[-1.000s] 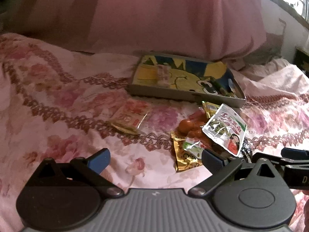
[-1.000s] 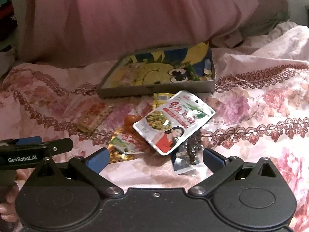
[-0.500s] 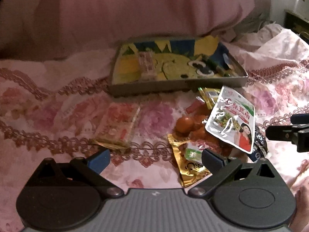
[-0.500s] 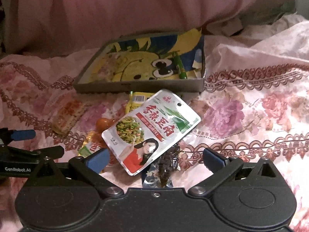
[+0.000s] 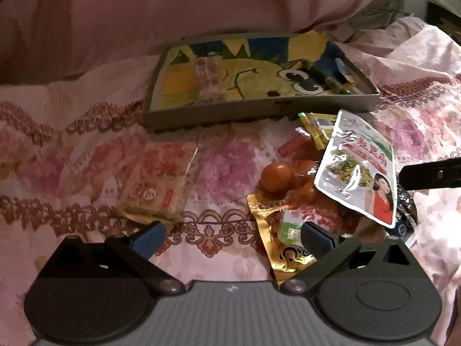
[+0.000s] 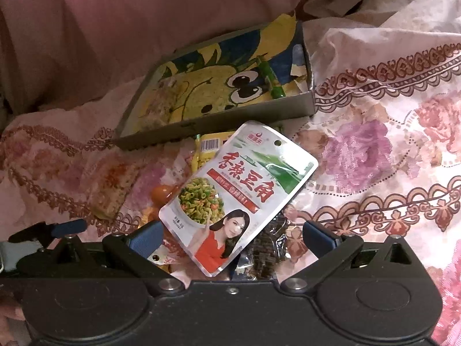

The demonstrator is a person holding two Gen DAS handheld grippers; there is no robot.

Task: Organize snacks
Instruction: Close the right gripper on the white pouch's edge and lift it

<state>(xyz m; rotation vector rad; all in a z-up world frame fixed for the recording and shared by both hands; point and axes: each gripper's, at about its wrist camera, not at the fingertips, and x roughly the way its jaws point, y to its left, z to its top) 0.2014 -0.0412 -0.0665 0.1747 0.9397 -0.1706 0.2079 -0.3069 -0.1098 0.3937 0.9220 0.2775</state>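
Observation:
A shallow cartoon-printed box (image 5: 259, 109) lies on the flowered bedspread, holding a clear cracker pack (image 5: 209, 76) and a green stick (image 6: 272, 83). In front of it lies a pile of snacks: a white bean pouch (image 6: 239, 193) on top, orange balls (image 5: 276, 177), a gold pouch (image 5: 276, 248), a yellow packet (image 5: 317, 127) and a dark packet (image 6: 268, 248). A cracker packet (image 5: 157, 184) lies apart to the left. My right gripper (image 6: 232, 238) is open, its fingers either side of the white pouch's lower end. My left gripper (image 5: 232, 238) is open over bare bedspread between the cracker packet and the gold pouch.
A big pink pillow (image 5: 201, 8) rises behind the box. Rumpled flowered bedding (image 6: 389, 158) spreads to the right. The right gripper's finger (image 5: 429, 173) reaches in at the left view's right edge, next to the white pouch.
Both grippers have moved forward toward the snack pile. The white pouch now sits between the right gripper's open fingers. The left view has swung right, centring the box.

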